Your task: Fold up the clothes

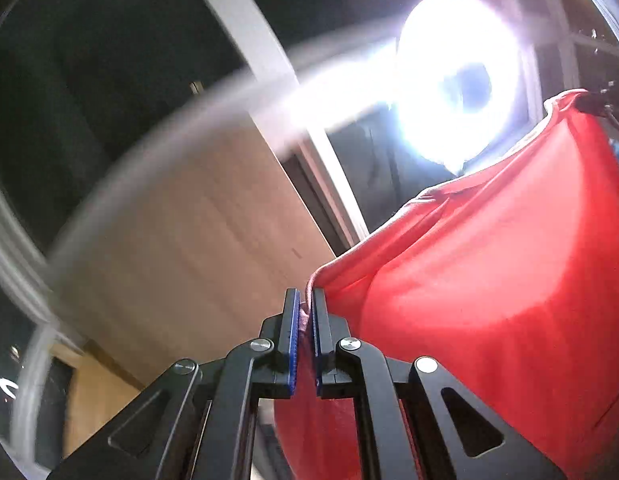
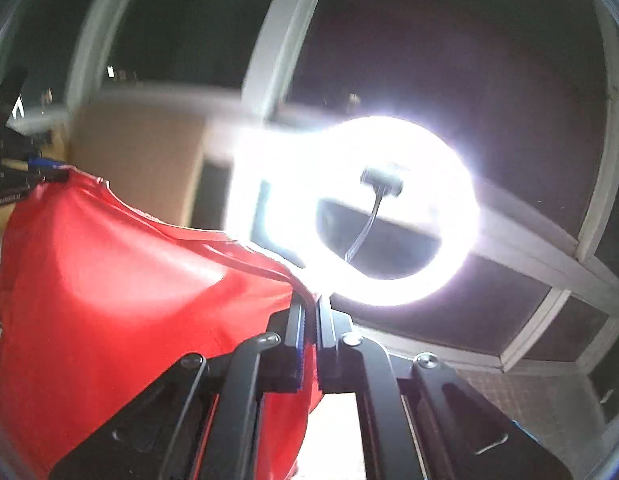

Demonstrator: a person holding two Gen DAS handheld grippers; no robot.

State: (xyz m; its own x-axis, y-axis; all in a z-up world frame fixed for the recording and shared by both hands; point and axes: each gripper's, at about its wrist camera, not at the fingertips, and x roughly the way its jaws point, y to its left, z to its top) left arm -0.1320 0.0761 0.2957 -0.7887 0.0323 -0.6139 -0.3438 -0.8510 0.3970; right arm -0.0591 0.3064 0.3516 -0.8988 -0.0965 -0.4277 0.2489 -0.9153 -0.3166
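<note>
A red garment [image 1: 489, 280] hangs spread in the air between my two grippers. In the left wrist view my left gripper [image 1: 305, 300] is shut on one top corner of the cloth, with a pinch of red fabric between its blue pads [image 1: 294, 332]. The cloth stretches up and right to the other gripper [image 1: 597, 100], seen dark at the far edge. In the right wrist view my right gripper [image 2: 311, 304] is shut on the opposite corner of the red garment [image 2: 121, 292], which sags leftward to the left gripper [image 2: 17, 176]. The lower part of the garment is out of view.
A very bright ring light [image 1: 457, 76] [image 2: 389, 212] glares straight ahead in both views. Behind it are dark window panes with white frames [image 2: 281, 36] and a tan cabinet or wall panel [image 1: 189, 220]. Both views are blurred.
</note>
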